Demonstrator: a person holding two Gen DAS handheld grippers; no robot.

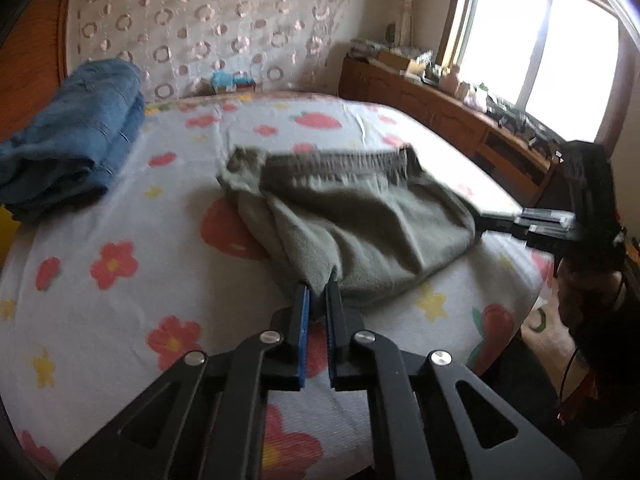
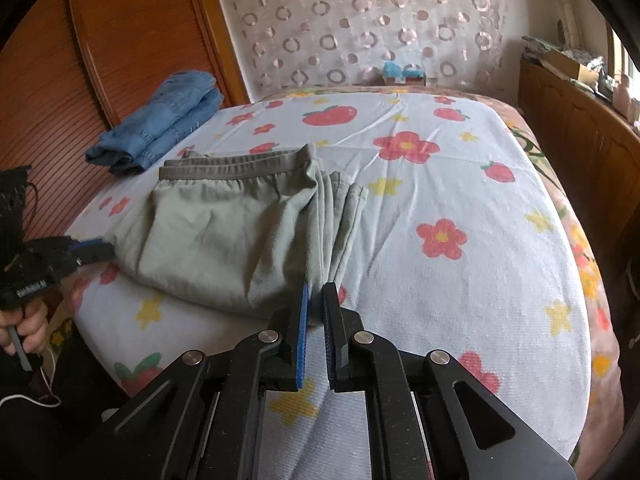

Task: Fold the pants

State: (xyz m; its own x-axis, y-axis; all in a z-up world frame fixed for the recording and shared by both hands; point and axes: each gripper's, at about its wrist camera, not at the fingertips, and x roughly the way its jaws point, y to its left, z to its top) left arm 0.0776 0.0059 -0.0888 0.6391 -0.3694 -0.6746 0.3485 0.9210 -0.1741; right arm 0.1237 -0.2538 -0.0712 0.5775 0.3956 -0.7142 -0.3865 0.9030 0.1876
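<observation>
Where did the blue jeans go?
The folded blue jeans lie at the far left edge of the bed, by the wooden headboard, just beyond the green pants.

The grey-green cotton pants (image 2: 224, 236) lie on the bed with the flower-printed white sheet (image 2: 460, 288), near its front edge, waistband toward the headboard. The folded blue denim jeans (image 2: 160, 128) lie behind them to the left, well apart, at the bed's left edge. The long brown wooden cabinet (image 1: 440, 116) stands to the right of the bed, under the window (image 1: 552, 44).
</observation>
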